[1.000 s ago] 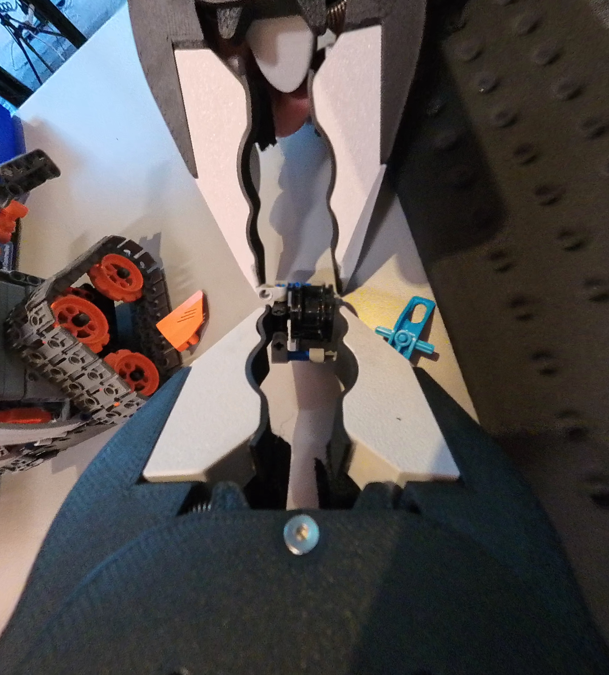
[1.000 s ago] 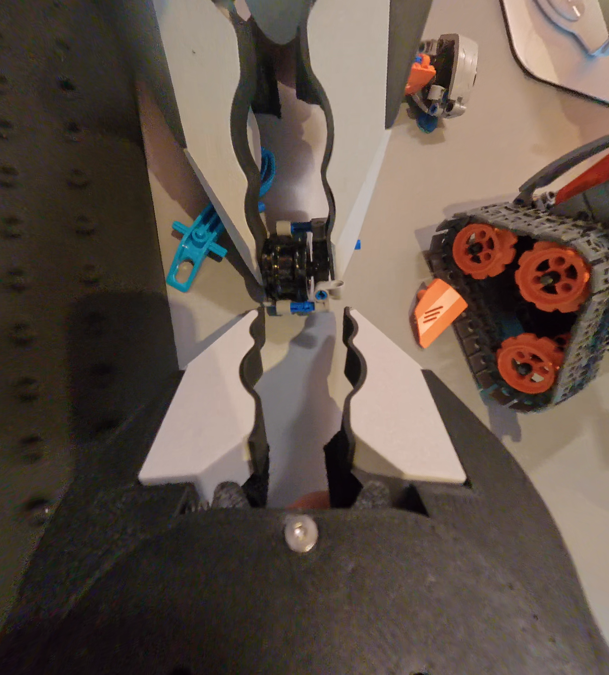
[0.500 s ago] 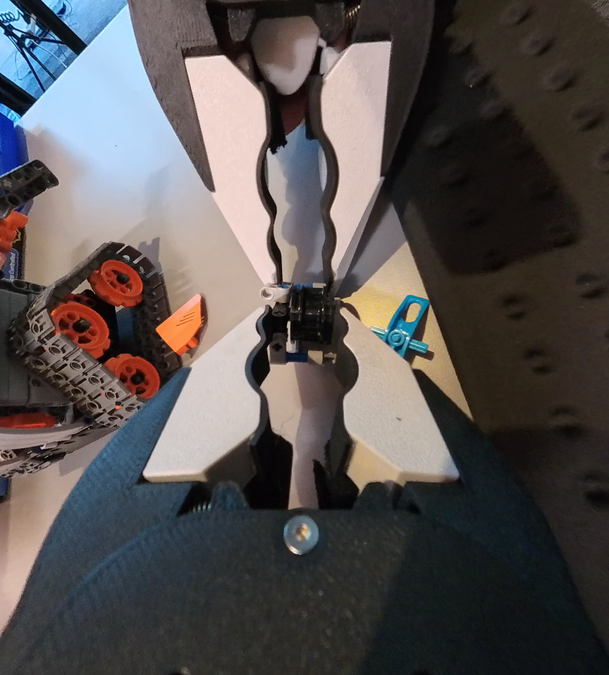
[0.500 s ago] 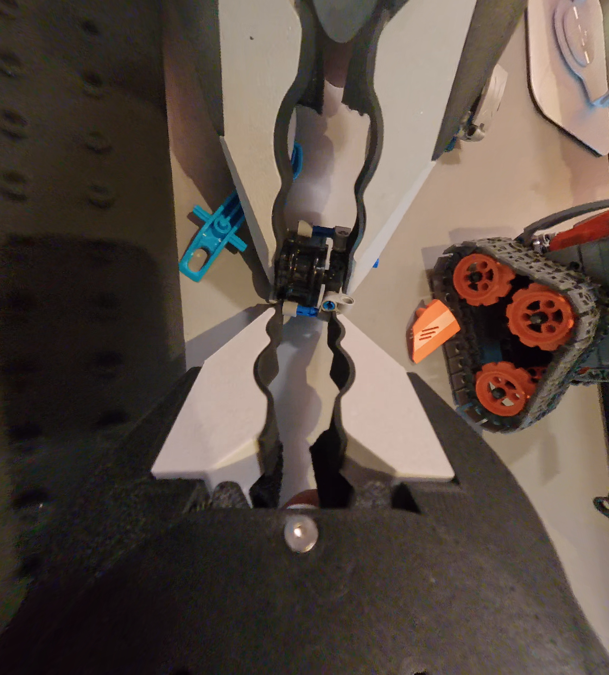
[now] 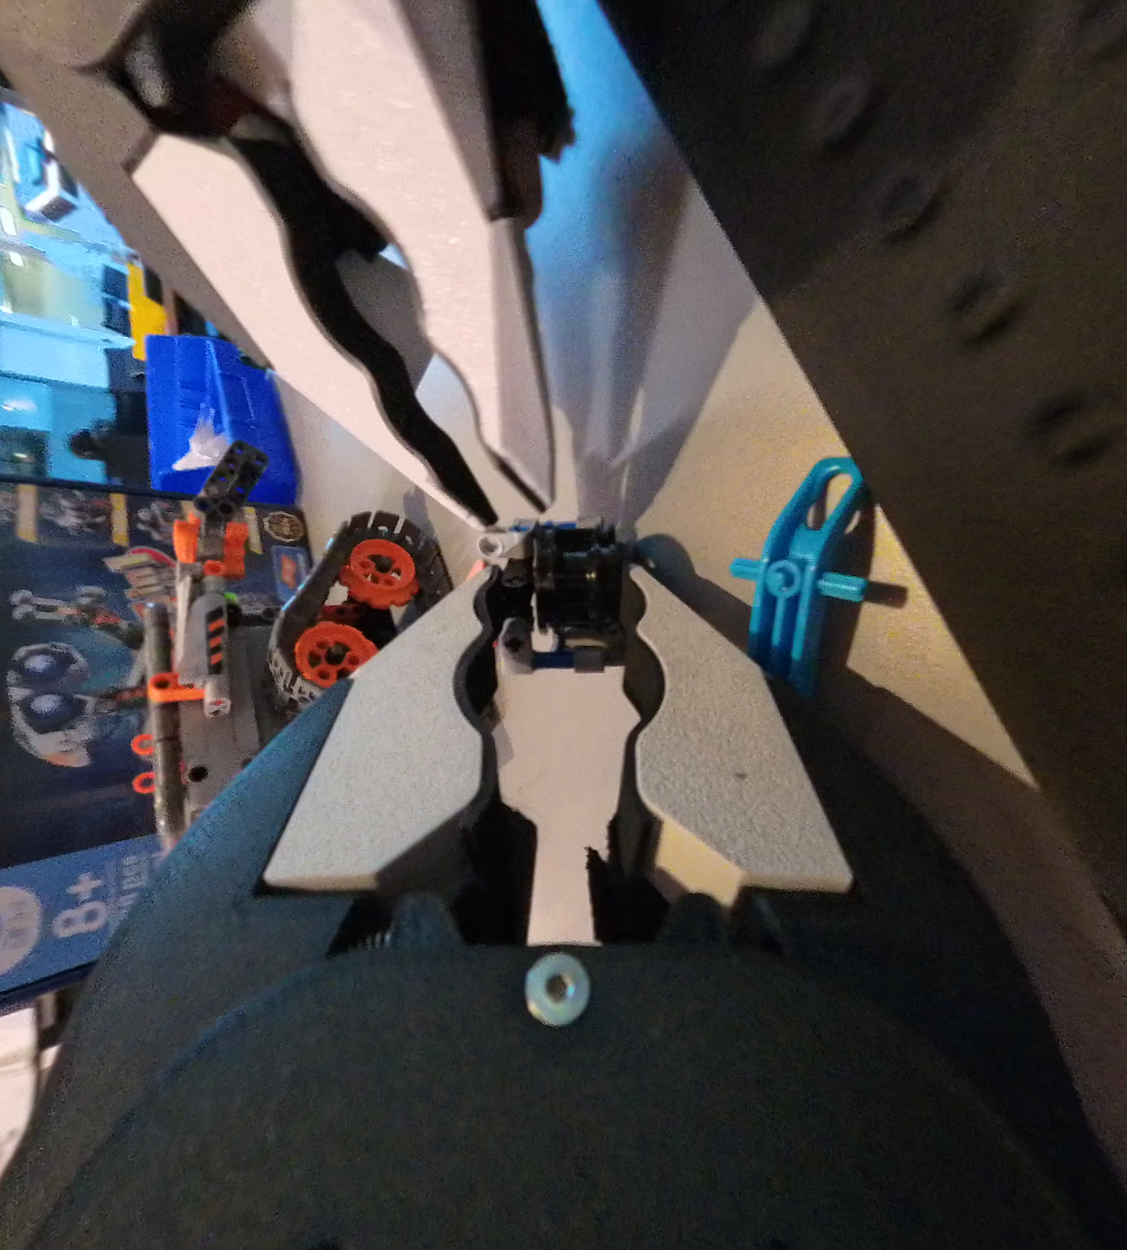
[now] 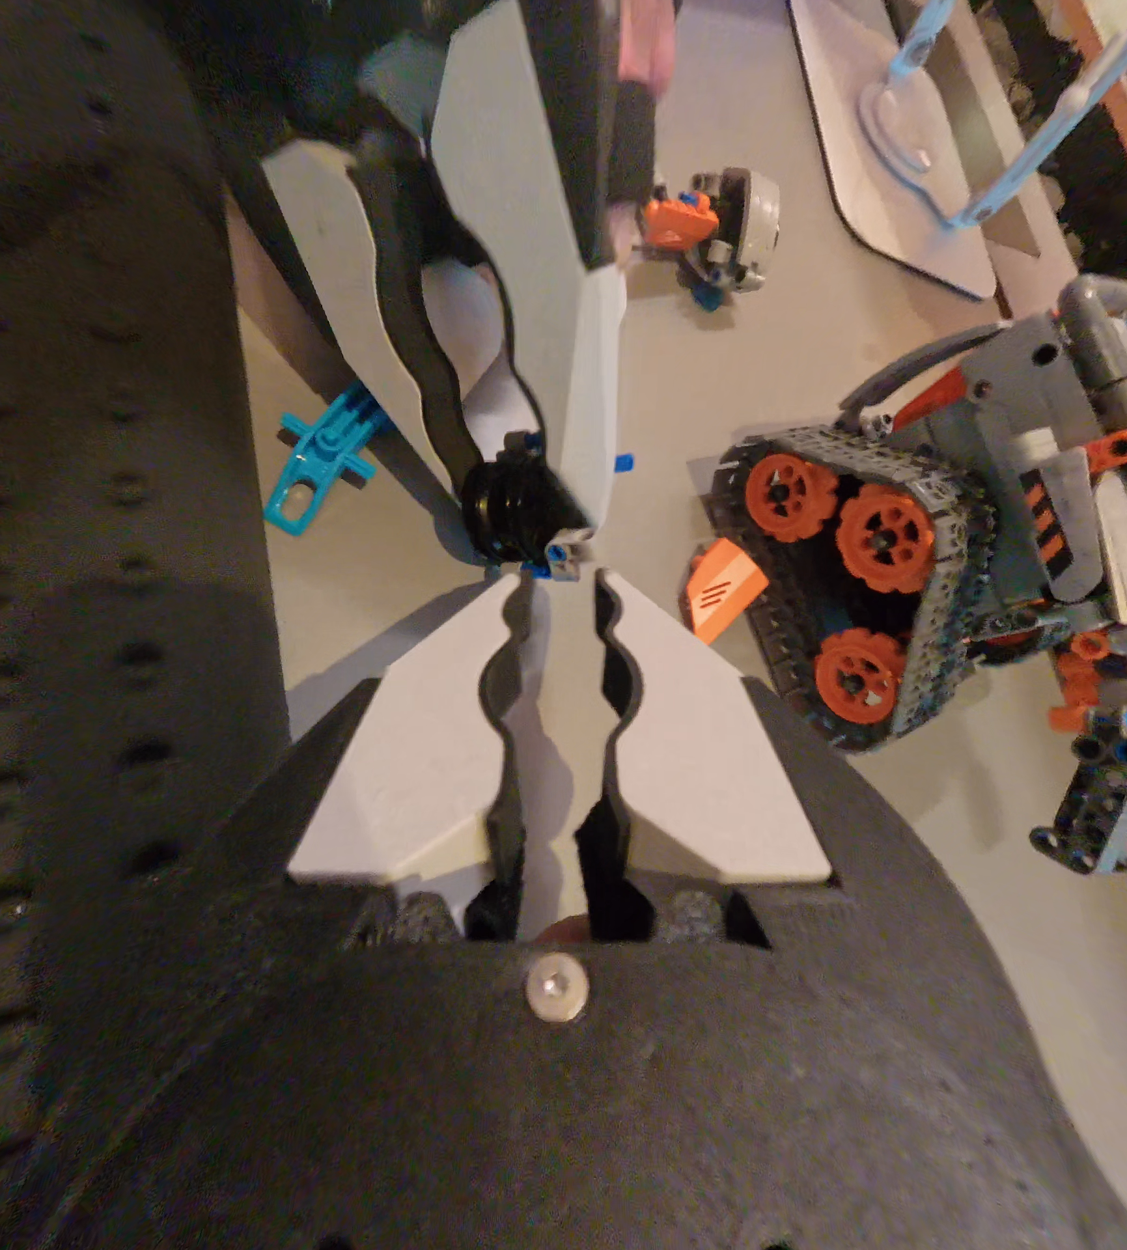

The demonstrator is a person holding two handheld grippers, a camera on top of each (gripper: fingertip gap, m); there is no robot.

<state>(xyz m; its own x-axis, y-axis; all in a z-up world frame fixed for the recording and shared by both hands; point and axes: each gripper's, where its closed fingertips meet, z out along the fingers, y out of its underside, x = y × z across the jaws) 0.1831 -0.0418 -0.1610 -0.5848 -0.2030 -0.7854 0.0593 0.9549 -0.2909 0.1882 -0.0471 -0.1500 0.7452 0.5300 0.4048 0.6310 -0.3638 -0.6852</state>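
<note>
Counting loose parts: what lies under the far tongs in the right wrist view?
A turquoise connector, its upper end covered by the left tongs, and a small blue pin beside them. Anything else beneath is hidden.

Left gripper [image 5: 557, 595] clamped shut — right gripper [image 6: 557, 575] tip-to-tip opposite, jaws seemingly slightly parted.

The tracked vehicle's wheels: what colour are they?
Orange wheels inside a grey-black track; the right wrist view shows them best.

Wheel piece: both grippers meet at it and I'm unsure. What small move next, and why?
Probably ease the right gripper slightly forward: its jaws are apart, with the grey end of the wheel piece just beyond their tips, while the left gripper clamps it.
</note>
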